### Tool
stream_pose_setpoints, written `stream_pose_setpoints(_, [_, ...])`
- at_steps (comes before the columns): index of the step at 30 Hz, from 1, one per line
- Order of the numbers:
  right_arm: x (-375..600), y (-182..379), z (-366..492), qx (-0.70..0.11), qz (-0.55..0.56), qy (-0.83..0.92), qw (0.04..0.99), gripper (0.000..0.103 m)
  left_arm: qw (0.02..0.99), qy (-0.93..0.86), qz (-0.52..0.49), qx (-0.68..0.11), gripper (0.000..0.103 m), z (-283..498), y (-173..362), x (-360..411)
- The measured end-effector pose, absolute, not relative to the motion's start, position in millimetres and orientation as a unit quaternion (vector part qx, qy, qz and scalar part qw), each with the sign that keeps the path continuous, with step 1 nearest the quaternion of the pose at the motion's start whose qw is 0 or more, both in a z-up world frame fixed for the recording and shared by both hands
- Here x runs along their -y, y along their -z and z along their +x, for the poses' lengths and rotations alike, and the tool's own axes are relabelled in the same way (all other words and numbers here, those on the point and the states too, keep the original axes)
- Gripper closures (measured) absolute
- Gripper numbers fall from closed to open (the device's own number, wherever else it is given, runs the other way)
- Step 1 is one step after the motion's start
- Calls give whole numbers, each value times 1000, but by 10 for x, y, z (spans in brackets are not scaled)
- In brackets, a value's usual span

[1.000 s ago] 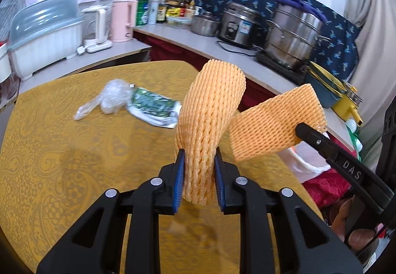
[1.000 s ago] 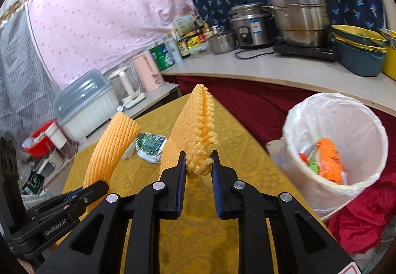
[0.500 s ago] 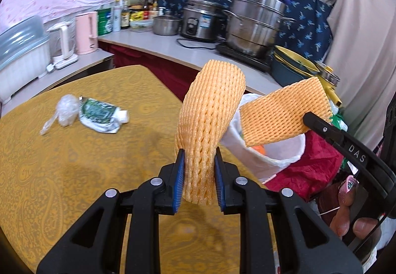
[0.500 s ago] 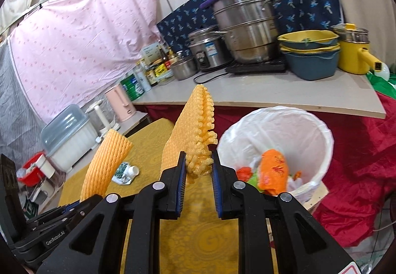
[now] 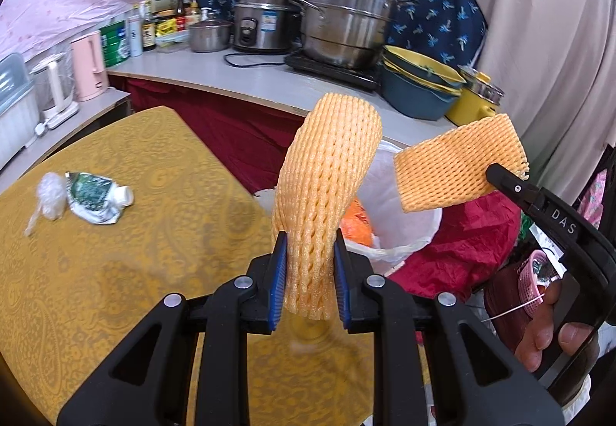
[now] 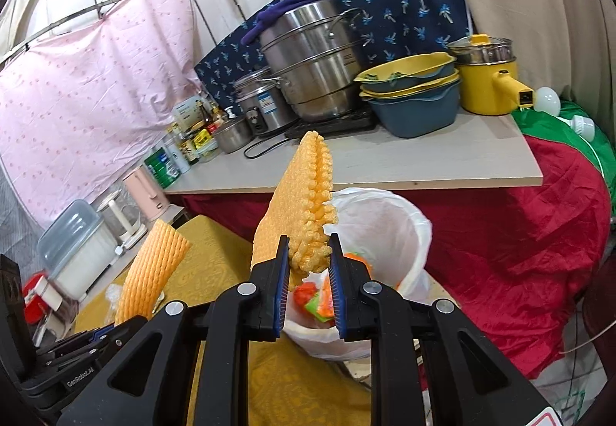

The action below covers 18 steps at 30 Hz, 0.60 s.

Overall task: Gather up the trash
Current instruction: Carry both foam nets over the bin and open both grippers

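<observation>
Bin [image 5: 400, 195] stands beside table [image 5: 115, 272], below counter [image 5: 269, 87] bearing pots [image 5: 346, 25].

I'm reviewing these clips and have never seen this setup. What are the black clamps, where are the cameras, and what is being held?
No robot here: a person holds a two-finger gripper in each hand, each with a fisheye camera looking along its fingers. In the left view, the left gripper is shut on an orange foam net. In the right view, the right gripper pinches a second foam net above the white-lined trash bin. On the yellow table lie a crumpled green wrapper and clear plastic.
</observation>
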State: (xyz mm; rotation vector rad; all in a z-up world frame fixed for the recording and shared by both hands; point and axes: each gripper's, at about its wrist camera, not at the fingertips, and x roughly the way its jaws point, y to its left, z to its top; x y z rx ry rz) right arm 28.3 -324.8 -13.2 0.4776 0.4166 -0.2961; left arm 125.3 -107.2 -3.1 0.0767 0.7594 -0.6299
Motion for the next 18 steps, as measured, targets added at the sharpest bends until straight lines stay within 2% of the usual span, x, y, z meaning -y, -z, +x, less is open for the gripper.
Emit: stream_pose_setpoints(18, [3917,409,316,-212,254,185,925,85,858,332,72,-385,80,1570,262,2076])
